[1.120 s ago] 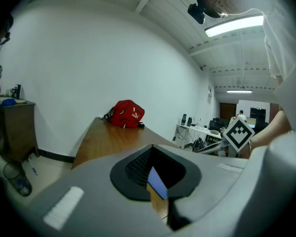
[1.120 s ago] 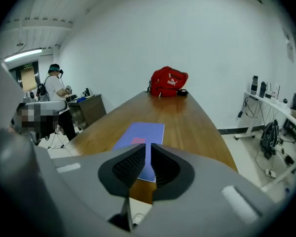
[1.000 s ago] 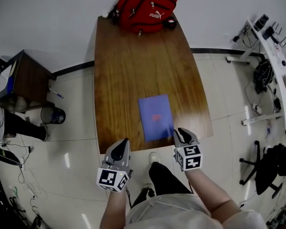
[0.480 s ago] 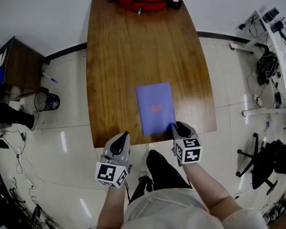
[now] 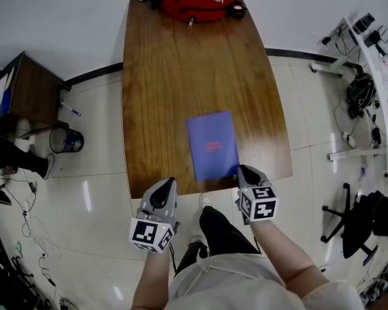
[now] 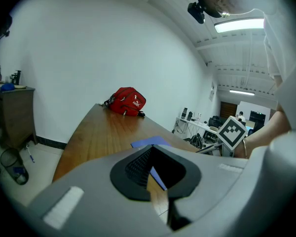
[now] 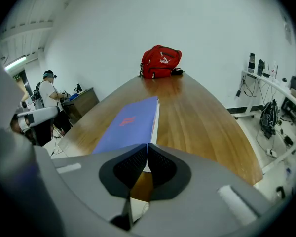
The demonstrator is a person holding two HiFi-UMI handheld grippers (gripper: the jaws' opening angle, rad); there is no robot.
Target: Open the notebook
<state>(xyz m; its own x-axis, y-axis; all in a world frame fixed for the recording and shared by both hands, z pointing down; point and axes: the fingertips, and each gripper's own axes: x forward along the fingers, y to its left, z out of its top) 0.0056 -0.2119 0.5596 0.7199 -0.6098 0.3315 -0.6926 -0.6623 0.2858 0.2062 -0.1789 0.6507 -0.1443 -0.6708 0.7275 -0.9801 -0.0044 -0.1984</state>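
Right gripper (image 5: 244, 169) fingers, having just been closing, are apparently pinching the near right corner of the notebook (image 5: 212, 145); it is lying flat and unopened on the counter (image 5: 174, 76) ahead; left gripper (image 5: 168, 181) fingers are sitting together, empty.

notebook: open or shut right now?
Shut. The notebook lies flat on the table, blue cover up, no pages spread.
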